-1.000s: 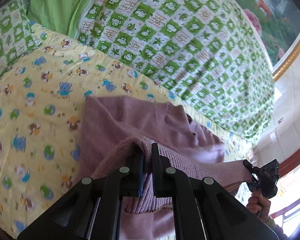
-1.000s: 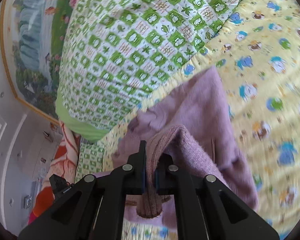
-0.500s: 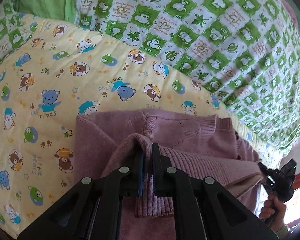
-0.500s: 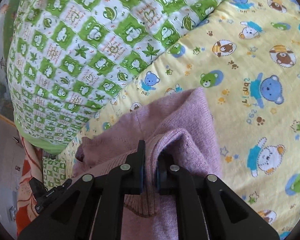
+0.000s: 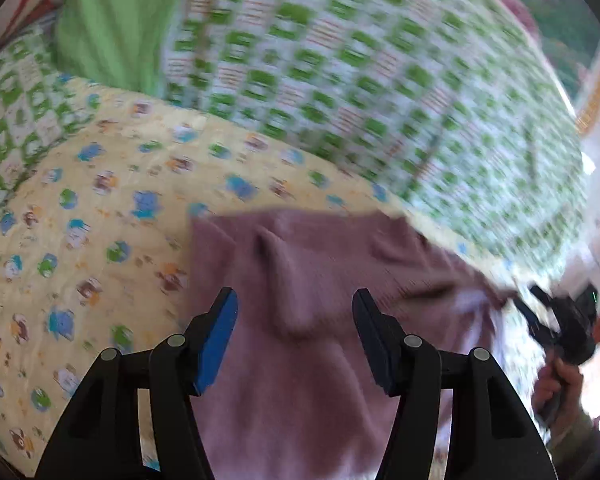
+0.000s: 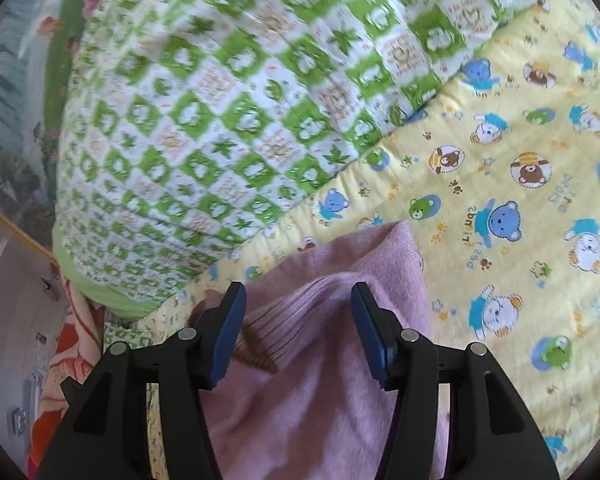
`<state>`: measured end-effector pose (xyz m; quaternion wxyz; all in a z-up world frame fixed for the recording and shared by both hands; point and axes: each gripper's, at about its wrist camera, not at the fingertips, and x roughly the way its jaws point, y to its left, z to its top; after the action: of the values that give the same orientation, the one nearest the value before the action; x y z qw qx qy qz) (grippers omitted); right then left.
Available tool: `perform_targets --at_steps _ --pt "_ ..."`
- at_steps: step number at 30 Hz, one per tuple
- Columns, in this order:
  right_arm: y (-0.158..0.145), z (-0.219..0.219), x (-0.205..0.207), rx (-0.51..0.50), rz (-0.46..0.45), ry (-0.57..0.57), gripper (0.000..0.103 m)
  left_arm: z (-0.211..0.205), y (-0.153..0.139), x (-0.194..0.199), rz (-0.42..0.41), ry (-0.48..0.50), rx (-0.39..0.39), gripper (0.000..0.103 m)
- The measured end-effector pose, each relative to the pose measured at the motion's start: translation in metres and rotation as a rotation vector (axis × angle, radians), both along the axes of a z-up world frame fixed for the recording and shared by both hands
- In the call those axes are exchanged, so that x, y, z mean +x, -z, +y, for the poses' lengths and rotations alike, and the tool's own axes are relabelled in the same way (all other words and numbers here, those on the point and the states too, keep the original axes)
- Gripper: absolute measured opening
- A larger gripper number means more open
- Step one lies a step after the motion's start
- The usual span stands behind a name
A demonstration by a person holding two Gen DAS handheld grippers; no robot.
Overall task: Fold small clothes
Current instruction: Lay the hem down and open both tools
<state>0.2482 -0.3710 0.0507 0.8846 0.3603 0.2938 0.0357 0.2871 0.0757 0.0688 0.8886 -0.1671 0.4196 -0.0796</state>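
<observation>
Sweater (image 6: 320, 380) on yellow blanket (image 6: 520, 240), far edge near green quilt (image 6: 220, 120).

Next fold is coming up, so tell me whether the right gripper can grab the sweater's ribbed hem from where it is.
Probably yes: the right gripper has just opened its jaws, and the pink sweater's ribbed hem lies unpinched between them, nothing covering it.

The sweater (image 6: 320, 392) is plain mauve-pink. The blanket (image 6: 520, 240) is pale yellow, printed with blue, green and brown bears. The quilt (image 6: 220, 120) has green-and-white checks, with a lime edge.
</observation>
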Motion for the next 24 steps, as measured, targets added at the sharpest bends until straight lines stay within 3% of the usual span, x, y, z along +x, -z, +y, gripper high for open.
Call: perform_targets --at_steps 2,5,9,14,19,22,24 --pt "-0.005 0.016 -0.015 -0.031 -0.025 -0.058 0.056 -0.029 0.010 -0.018 0.030 0.128 0.008 0.059" --pt "-0.003 0.065 -0.032 -0.141 -0.037 -0.248 0.056 -0.075 0.035 -0.034 0.092 0.280 0.045 0.059" --pt "0.022 0.140 -0.031 -0.344 0.044 -0.530 0.056 -0.110 0.064 -0.023 0.143 0.351 0.111 0.059" --pt "0.058 0.171 0.007 -0.433 0.138 -0.694 0.056 -0.122 0.085 0.028 0.175 0.390 0.193 0.054" --pt "0.066 0.154 0.057 -0.520 0.148 -0.660 0.056 -0.098 0.075 0.080 0.130 0.285 0.264 0.053" --pt "0.049 0.117 0.081 -0.506 0.094 -0.490 0.056 -0.063 0.067 0.108 0.109 0.135 0.289 0.050" --pt "0.038 0.087 0.090 -0.436 0.061 -0.370 0.056 -0.038 0.064 0.121 0.100 0.043 0.271 0.050"
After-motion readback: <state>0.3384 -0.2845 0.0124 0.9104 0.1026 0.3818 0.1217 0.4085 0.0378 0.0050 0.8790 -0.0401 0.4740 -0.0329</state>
